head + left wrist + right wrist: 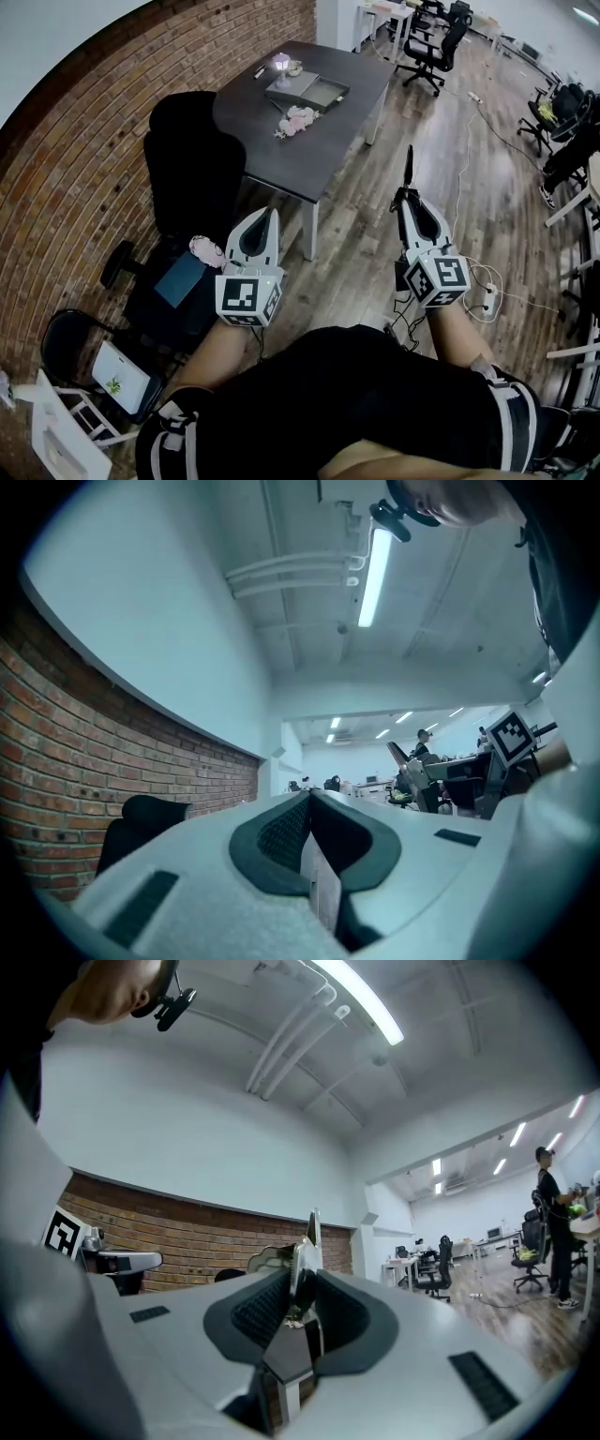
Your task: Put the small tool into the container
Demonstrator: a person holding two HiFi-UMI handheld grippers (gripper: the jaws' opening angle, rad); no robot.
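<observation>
My right gripper (406, 194) is shut on a small tool (409, 165), a thin dark piece that sticks out past the jaws. In the right gripper view the tool (310, 1237) looks metallic and stands upright between the pads. My left gripper (271, 215) is shut with nothing in it, its jaws meeting in the left gripper view (309, 801). Both are held in the air above the wooden floor, short of a dark grey table (357, 77). On that table lies a flat open container (309, 90), well ahead of both grippers.
A small lamp (281, 63) and pink flowers (297, 120) sit by the container. A black office chair (190, 159) stands left of the table against the brick wall (84, 141). Cables and a power strip (484, 287) lie on the floor at right. More chairs (435, 47) stand beyond.
</observation>
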